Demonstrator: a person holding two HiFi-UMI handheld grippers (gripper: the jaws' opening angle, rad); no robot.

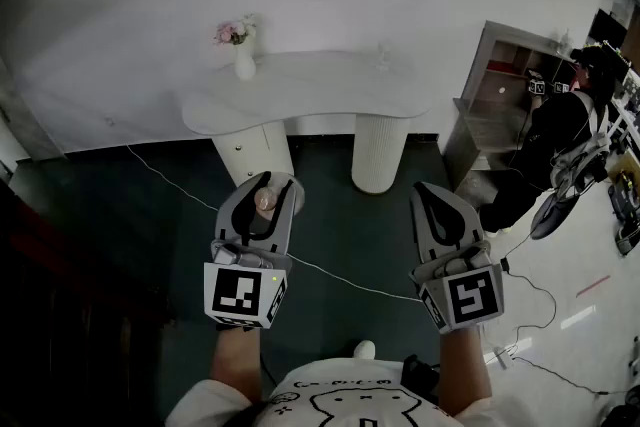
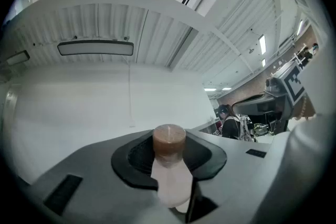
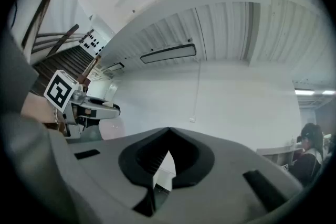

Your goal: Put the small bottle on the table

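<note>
The small bottle (image 1: 265, 202), pale with a brown round cap, sits upright between the jaws of my left gripper (image 1: 262, 187), which is shut on it. In the left gripper view the bottle (image 2: 170, 178) stands in the dark padded notch of the left gripper (image 2: 169, 136), cap up. My right gripper (image 1: 437, 202) is held beside it to the right, shut with nothing in it; its jaws meet at the tips in the right gripper view (image 3: 168, 136). The white curved table (image 1: 330, 87) stands ahead, beyond both grippers, which hang over dark floor.
A white vase with pink flowers (image 1: 243, 53) stands at the table's left end and a small glass item (image 1: 381, 58) near its back right. A cable (image 1: 170, 180) runs across the floor. A grey shelf unit (image 1: 495, 100) and a person (image 1: 560, 130) are at the right.
</note>
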